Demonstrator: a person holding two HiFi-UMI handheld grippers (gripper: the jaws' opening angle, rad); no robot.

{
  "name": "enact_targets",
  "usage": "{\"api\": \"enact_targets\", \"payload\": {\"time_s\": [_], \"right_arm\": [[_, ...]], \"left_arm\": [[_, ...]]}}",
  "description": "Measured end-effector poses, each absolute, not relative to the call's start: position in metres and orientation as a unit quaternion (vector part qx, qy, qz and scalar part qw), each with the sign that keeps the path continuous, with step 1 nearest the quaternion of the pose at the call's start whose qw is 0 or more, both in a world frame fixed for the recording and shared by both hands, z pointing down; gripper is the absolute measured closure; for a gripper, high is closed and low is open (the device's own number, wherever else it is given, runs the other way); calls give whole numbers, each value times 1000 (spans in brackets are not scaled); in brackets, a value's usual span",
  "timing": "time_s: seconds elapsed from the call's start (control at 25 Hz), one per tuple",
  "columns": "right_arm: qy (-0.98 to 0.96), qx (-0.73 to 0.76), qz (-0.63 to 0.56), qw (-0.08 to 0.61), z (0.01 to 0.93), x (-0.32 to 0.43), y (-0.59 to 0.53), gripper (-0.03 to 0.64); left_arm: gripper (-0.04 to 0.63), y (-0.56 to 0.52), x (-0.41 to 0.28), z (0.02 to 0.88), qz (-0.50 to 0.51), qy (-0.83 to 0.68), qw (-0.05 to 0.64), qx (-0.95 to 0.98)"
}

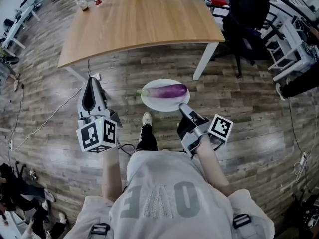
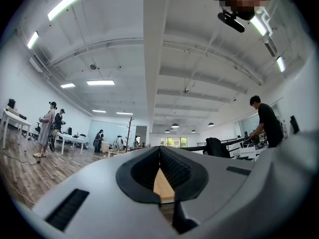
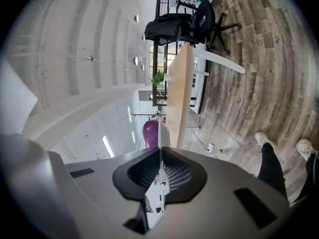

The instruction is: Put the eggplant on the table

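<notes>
The plate (image 1: 149, 102) is pinched at its rim by the right tool (image 1: 184, 106); the left tool (image 1: 91, 82) is closed, empty. The smooth eggplant (image 1: 168, 90) is judged roll-prone, best gripped mid-body.

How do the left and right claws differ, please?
The right claw grips the rim of the white plate, eggplant aboard; the left claw is shut on nothing. The right claw is rolled sideways; the left claw sits upright. Both point toward the table.

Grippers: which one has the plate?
The right gripper, shut on the rim of the white plate carrying the eggplant; the left gripper grips nothing.
</notes>
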State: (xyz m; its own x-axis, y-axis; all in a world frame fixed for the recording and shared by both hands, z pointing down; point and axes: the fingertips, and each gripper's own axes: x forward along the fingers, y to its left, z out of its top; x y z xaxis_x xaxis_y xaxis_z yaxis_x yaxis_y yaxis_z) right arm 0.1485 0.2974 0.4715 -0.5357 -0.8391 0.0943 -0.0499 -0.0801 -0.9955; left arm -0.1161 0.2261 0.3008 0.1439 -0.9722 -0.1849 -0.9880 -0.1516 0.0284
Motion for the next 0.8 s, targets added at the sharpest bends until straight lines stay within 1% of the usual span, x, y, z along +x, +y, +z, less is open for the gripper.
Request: {"api": "enact_targets", "payload": {"time_s": [0.16, 0.32, 0.8], "right_arm": [[605, -371, -629, 317, 465, 151, 259, 589], [613, -372, -626, 306, 463, 139, 219, 589], [624, -361, -635, 278, 456, 83, 109, 589]], "left_arm": [[586, 188, -100, 297, 68, 634, 71, -767], [586, 158, -99, 303, 51, 627, 71, -774], [586, 58, -141, 311, 44, 634, 51, -770]]}}
